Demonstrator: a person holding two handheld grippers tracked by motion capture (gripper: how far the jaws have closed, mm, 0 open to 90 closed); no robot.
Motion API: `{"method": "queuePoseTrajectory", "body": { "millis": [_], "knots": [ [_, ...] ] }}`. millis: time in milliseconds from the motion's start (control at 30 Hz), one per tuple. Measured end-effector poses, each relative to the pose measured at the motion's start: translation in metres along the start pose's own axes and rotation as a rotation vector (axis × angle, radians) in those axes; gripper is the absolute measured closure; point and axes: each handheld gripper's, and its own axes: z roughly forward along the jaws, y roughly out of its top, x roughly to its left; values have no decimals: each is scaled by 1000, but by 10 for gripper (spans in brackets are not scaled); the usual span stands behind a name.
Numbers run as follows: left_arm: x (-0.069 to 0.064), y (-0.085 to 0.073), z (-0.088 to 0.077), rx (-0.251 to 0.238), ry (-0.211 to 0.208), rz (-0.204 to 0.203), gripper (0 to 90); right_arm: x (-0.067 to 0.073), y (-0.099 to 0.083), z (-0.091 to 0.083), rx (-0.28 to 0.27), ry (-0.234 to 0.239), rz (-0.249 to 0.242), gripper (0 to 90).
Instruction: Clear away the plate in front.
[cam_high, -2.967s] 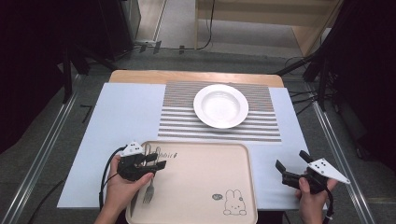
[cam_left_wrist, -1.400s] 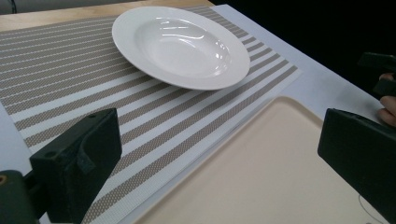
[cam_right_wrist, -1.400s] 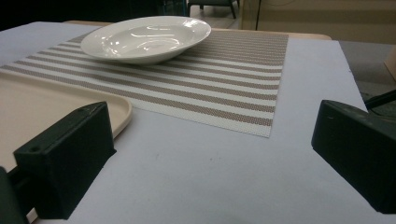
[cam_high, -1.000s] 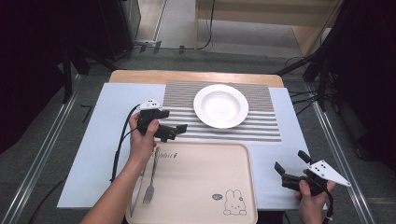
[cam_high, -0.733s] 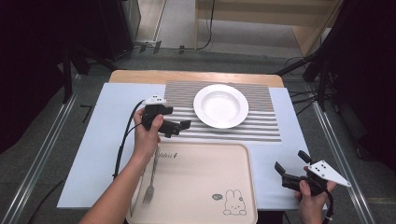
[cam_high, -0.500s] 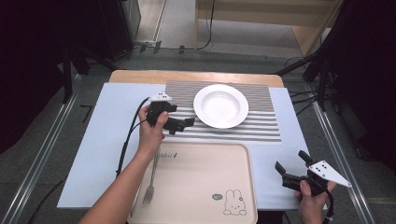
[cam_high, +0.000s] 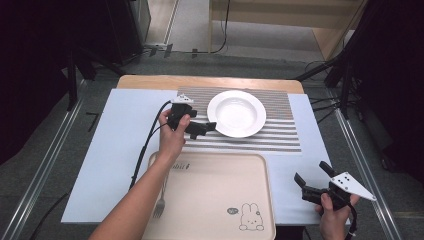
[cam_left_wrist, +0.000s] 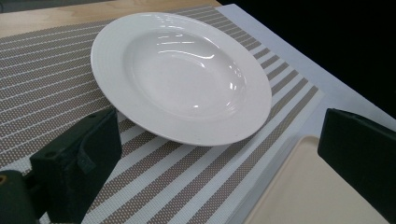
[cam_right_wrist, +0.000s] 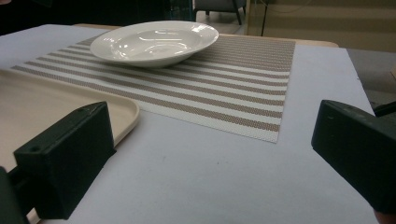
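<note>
A white deep plate (cam_high: 236, 113) sits on a striped placemat (cam_high: 280, 135) at the back of the table. My left gripper (cam_high: 204, 129) is open, its jaws pointing at the plate's near left rim and stopping just short of it. In the left gripper view the plate (cam_left_wrist: 182, 74) lies close ahead, between and beyond the wide-apart jaws of the left gripper (cam_left_wrist: 219, 163). My right gripper (cam_high: 312, 175) is open and empty, held low over the white sheet at the front right. The right gripper view has the plate (cam_right_wrist: 154, 42) far off.
A beige tray (cam_high: 215, 195) with a rabbit print lies at the front centre, with a fork (cam_high: 161, 202) on its left side. A white sheet (cam_high: 120, 150) covers the table. The tray's corner (cam_left_wrist: 317, 196) is beside the left gripper, and the tray's edge (cam_right_wrist: 46, 102) is left of the right gripper.
My left gripper has risen from the tray's left side by the fork and moved back and right to the plate's rim. The right gripper has stayed put.
</note>
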Motion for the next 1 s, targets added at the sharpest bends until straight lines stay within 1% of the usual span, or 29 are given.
{"method": "queuePoseTrajectory", "body": {
  "millis": [133, 333, 633, 833, 933, 967, 1000],
  "knots": [
    [5, 0, 5, -1, 7, -20, 0, 0, 0, 1, -2, 0, -2, 0],
    [11, 2, 15, 15, 16, -38, 0, 1, 0, 1, -6, 1, -8, 0],
    [17, 3, 39, 49, 23, -62, 0, 0, -1, 1, -6, 4, -9, 0],
    [19, 5, 51, 57, 23, -81, 0, 0, -1, 1, -7, 5, -9, 0],
    [22, 6, 56, 61, 33, -90, 0, 0, -1, 1, -8, 5, -8, 0],
    [24, 6, 58, 62, 43, -100, 0, 0, -1, 1, -8, 5, -8, 0],
    [26, 7, 59, 59, 64, -114, 24, 0, -1, 2, -8, 5, -9, 0]
  ]
}}
